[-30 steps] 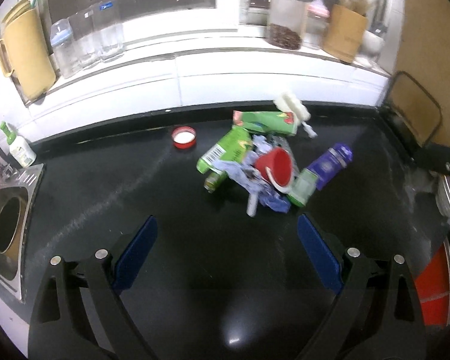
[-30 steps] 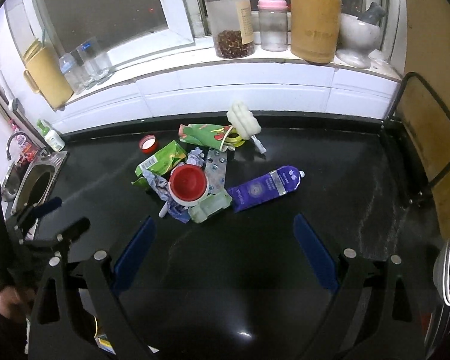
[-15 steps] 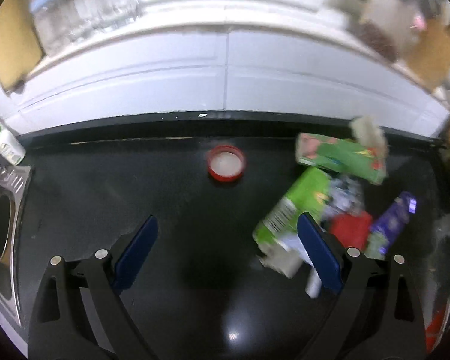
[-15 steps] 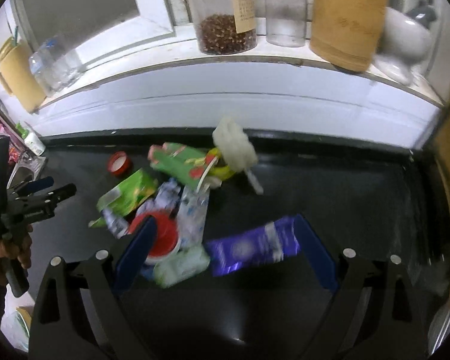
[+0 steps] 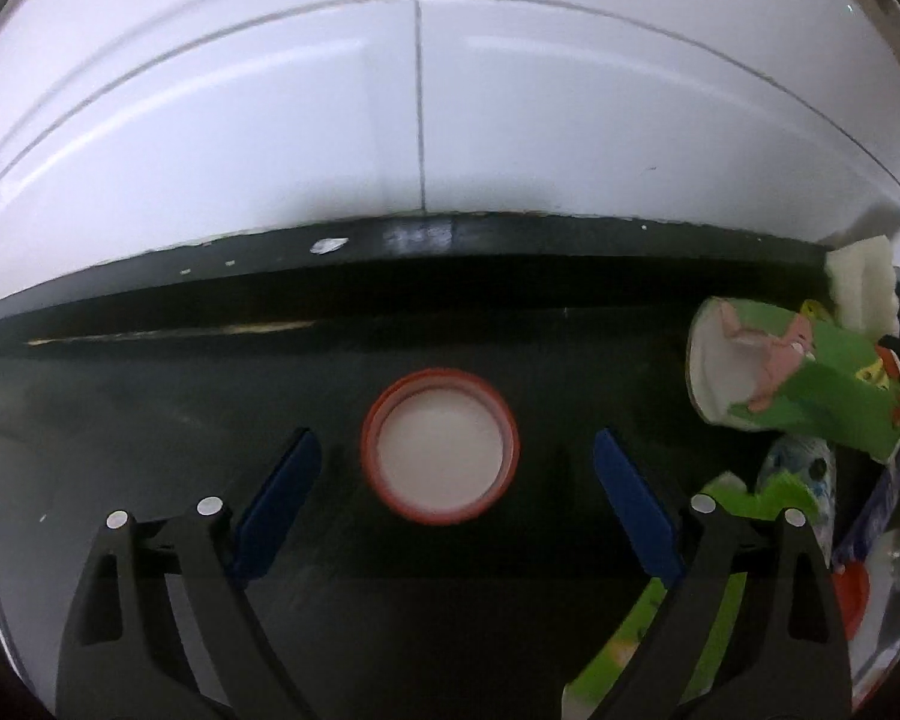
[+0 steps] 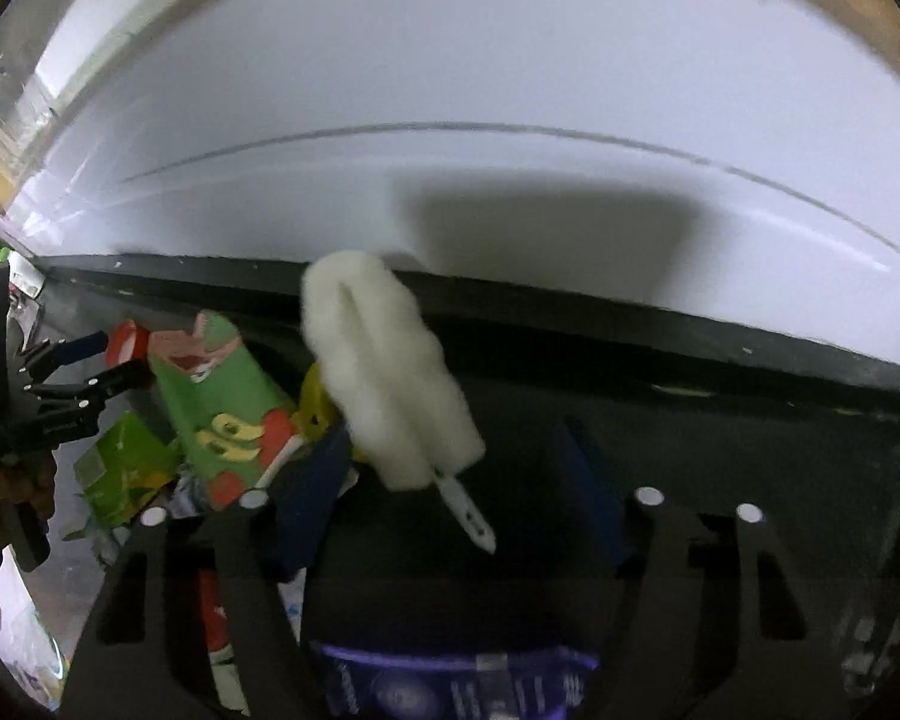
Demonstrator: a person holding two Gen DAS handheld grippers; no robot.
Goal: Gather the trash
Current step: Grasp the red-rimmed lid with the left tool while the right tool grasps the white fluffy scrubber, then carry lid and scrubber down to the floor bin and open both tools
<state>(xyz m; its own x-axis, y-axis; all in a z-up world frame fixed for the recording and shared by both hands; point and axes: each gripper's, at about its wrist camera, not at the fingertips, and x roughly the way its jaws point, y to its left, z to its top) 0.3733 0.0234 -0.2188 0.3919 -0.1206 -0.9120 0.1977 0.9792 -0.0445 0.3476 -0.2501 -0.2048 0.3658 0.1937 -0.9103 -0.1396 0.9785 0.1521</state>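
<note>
My left gripper [image 5: 453, 462] stands wide apart over the black counter [image 5: 150, 420], its blue pads either side of a red-rimmed lid [image 5: 441, 447] that lies flat with its white inside up; the pads do not touch the lid, and the jaws have just been narrowing slightly. Off to that gripper's right sits the heap of trash: a flattened green carton [image 5: 648, 642] nearest me, then a green paper cup [image 5: 798, 384] lying on its side with its white mouth turned toward the lid, and a white foam piece [image 5: 861, 288] behind it by the wall. My right gripper [image 6: 450, 468] has just been closing, yet its jaws are apart, with the lower end of a white fluffy duster head [image 6: 384, 372] and its small white stem between them; I cannot tell whether the blurred pads touch it. A purple packet [image 6: 450, 678] lies close under that gripper. Left of the duster the green cup [image 6: 222, 408] leans on the carton [image 6: 120, 468], and farther left my other gripper [image 6: 99, 363] shows with the lid [image 6: 127, 341] at its tips. Beyond everything runs the white tiled wall [image 5: 420, 90].
</note>
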